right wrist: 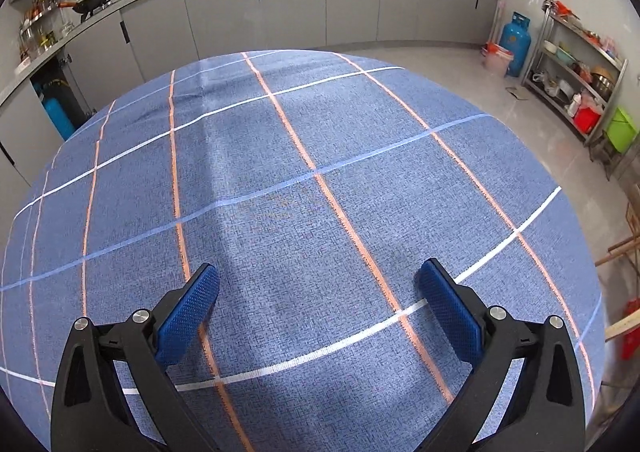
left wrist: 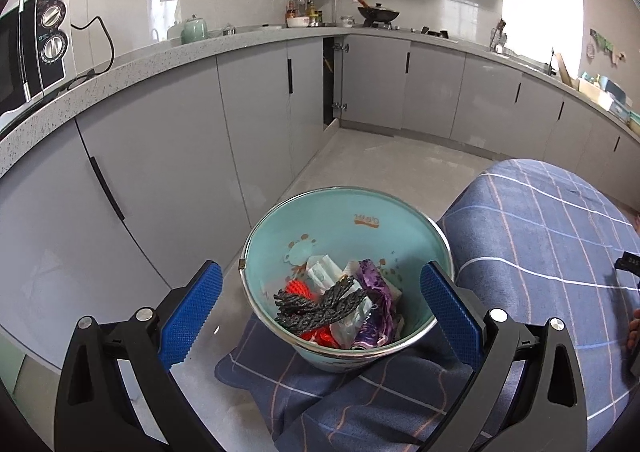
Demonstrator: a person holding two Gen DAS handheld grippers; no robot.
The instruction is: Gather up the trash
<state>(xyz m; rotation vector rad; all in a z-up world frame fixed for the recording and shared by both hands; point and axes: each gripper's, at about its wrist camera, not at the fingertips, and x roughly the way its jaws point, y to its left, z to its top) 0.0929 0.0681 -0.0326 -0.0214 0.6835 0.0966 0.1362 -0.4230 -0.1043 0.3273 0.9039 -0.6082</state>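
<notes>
Teal pail [left wrist: 352,228] is sitting upright between my left tongs' tips, holding black netting [left wrist: 320,304], purple wrapper [left wrist: 376,292], red mesh [left wrist: 300,288].

Woven matt tablecloth [right wrist: 320,211]; glossy enamel-like bucket [left wrist: 344,228], metal rim; glossy cabinets [left wrist: 180,139].

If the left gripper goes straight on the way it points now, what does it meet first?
Most likely the trash in the teal bucket: the open left gripper frames the black mesh piece on top. Depth is unclear.
</notes>
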